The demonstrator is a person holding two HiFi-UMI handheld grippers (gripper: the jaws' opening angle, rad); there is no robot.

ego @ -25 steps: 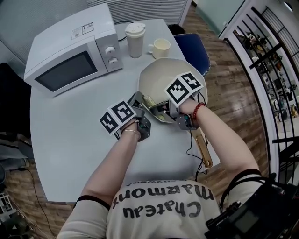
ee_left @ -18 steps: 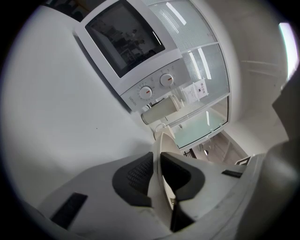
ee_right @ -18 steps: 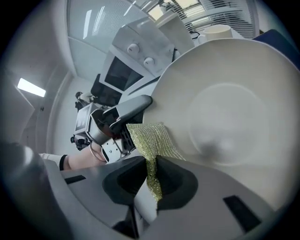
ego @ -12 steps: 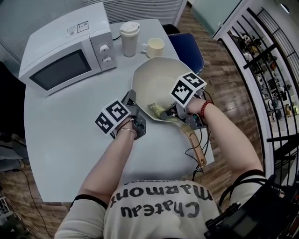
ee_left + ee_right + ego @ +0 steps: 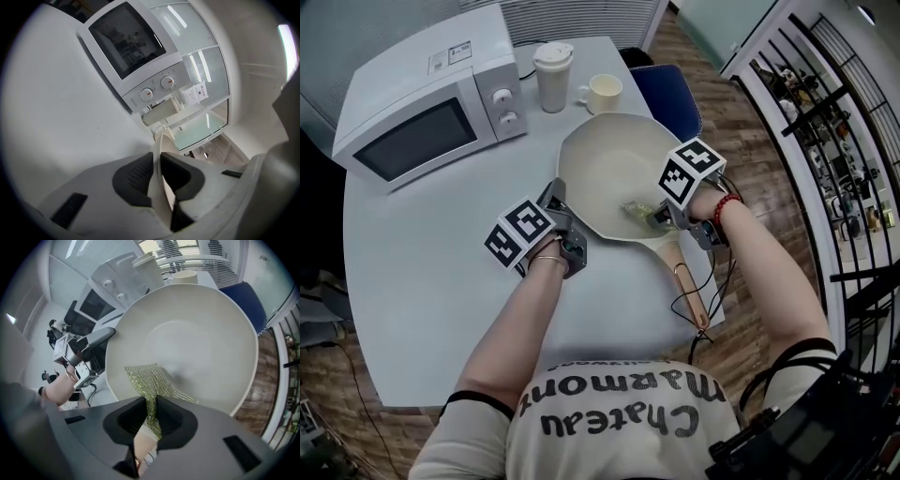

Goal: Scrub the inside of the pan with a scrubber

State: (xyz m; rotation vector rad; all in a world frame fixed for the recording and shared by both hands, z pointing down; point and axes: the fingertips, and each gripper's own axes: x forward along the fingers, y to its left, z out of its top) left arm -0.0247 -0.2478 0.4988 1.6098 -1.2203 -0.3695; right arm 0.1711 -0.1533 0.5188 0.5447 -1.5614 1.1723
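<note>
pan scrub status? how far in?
Set up: left claw is clamped on the pan rim, steadying it; right claw is shut on the gold mesh scrubber. In hand: the scrubber lies on the pan's inside near the handle side. Left: the rest of the inside; it looks pale and even, so I can't tell how much is scrubbed.

Grey table, wood floor, blue chair, black railing

Even, soft daylight throughout; gripper views heavily fisheye-warped with dark corners.
</note>
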